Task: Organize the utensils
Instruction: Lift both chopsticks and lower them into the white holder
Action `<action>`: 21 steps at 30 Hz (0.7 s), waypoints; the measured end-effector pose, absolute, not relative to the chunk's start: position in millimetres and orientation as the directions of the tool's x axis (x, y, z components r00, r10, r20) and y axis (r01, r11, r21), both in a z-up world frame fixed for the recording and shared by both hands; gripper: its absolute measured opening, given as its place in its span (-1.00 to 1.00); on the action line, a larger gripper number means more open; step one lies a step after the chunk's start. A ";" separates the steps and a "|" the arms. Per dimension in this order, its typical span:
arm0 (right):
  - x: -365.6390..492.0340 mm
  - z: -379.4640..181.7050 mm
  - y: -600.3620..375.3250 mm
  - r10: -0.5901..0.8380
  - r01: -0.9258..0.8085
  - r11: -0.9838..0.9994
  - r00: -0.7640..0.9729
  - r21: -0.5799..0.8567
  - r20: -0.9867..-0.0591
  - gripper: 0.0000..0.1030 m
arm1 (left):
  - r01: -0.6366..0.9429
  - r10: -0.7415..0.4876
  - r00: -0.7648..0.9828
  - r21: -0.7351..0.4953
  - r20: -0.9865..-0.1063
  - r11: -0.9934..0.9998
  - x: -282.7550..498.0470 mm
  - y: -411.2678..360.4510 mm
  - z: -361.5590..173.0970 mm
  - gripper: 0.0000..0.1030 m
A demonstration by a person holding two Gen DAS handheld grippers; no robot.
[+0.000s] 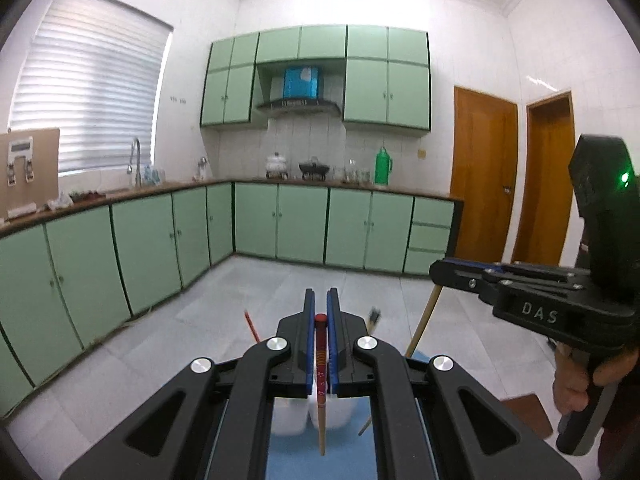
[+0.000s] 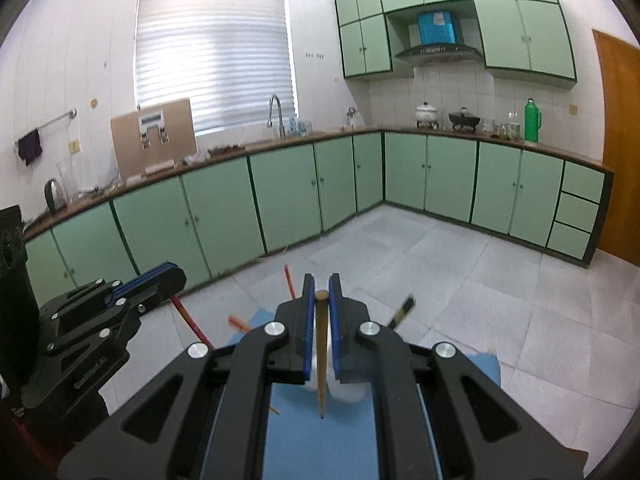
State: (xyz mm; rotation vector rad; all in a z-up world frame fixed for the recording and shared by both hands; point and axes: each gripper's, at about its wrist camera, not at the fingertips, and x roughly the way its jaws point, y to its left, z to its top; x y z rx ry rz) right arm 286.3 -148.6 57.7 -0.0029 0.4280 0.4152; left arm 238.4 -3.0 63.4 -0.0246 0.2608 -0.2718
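My left gripper (image 1: 321, 304) is shut on a red-topped patterned chopstick (image 1: 321, 364), held upright above a white utensil holder (image 1: 296, 412) on a blue mat (image 1: 320, 460). My right gripper (image 2: 321, 286) is shut on a plain wooden chopstick (image 2: 321, 356), held upright above the white holder (image 2: 344, 390) and the blue mat (image 2: 320, 440). The right gripper also shows at the right in the left wrist view (image 1: 444, 272), with its wooden chopstick (image 1: 424, 320) hanging below. The left gripper shows at the left in the right wrist view (image 2: 168, 280), with its red chopstick (image 2: 192, 326).
Other utensils stick up from the holder: a red stick (image 1: 252, 326), a dark-tipped one (image 1: 374, 316), an orange one (image 2: 240, 324). Green cabinets (image 1: 280, 224) and a counter run along the far walls. Grey tiled floor (image 2: 460, 280) lies beyond. Wooden doors (image 1: 484, 172) stand at the right.
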 end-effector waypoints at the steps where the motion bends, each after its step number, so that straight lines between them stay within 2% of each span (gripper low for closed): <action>1: 290.7 61.3 -149.3 0.389 -0.389 0.917 0.832 0.083 -0.395 -0.88 | 0.260 -0.267 0.935 -0.062 -0.233 0.964 243.3 -1.6 70.3 -0.89; 10: 338.9 73.8 -146.4 0.349 -0.357 0.933 0.867 0.047 -0.355 -0.88 | 0.236 -0.240 0.963 -0.047 -0.123 0.971 292.1 -0.7 98.9 -0.89; 14: 360.0 56.3 -142.7 0.335 -0.344 0.938 0.862 0.048 -0.381 -0.88 | 0.222 -0.223 0.965 -0.022 -0.138 0.975 313.9 -8.1 85.5 -0.89; 21: 384.8 16.9 -133.5 0.306 -0.325 0.945 0.845 0.034 -0.439 -0.88 | 0.206 -0.207 0.953 -0.028 -0.223 0.978 352.4 -11.8 33.8 -0.89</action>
